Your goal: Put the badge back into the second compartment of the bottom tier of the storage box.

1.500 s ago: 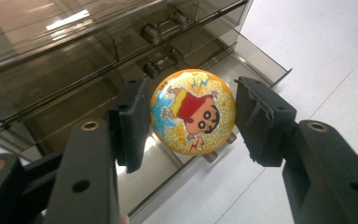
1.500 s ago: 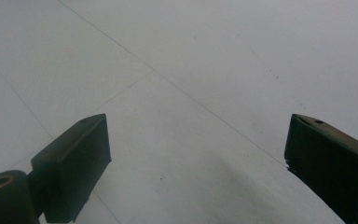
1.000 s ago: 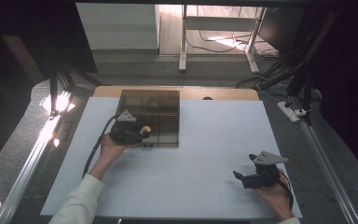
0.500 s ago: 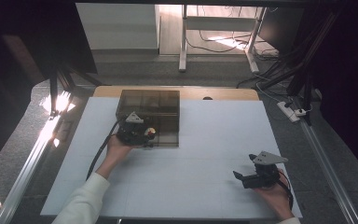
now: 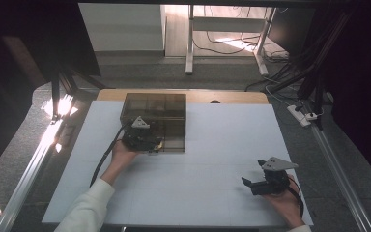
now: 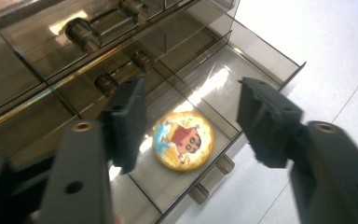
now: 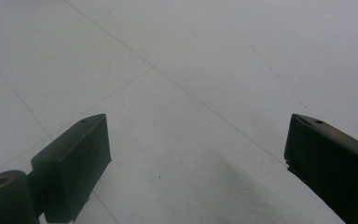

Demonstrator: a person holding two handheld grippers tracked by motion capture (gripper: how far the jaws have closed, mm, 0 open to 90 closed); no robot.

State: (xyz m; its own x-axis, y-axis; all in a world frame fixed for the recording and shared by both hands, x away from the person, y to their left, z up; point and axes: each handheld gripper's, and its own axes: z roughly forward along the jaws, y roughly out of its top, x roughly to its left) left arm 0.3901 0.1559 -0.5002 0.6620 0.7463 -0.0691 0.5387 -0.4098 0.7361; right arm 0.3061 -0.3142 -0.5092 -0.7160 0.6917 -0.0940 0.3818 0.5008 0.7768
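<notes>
Scene: a smoked, see-through drawer organiser (image 5: 154, 121) is set at the far left of the white-covered counter (image 5: 212, 193); one drawer (image 6: 242, 65) is pulled out towards the person.
Thing in hand: a round cartoon badge (image 6: 183, 140) is seen lying flat on the floor of the open drawer's compartment, near its front wall and handle (image 6: 212, 179).
Left gripper: the left gripper (image 6: 191, 121) is held just above the open drawer, pointing down into it. Its fingers (image 6: 126, 121) are spread, having just been opening; the badge is seen below the gap between them, and nothing is pinched.
Right gripper: the right gripper (image 7: 196, 158) is held low over the bare counter at the near right, well apart from the organiser. Its fingers (image 7: 74, 158) are spread wide with nothing between them.
Other drawers: dark cylindrical items (image 6: 81, 33) are visible through the walls of the closed drawers; what they are cannot be told.
Step judged: the badge appears to have been let go into the drawer, so the placing is taken as done and the release as just finishing.
Next move judged: the left gripper would need to be lifted clear of the drawer walls without the badge being nudged; after that the drawer front could be pushed in squarely, so that the drawer is shut without jamming.
Risk judged: the light organiser may be slid across the counter when pushed.
</notes>
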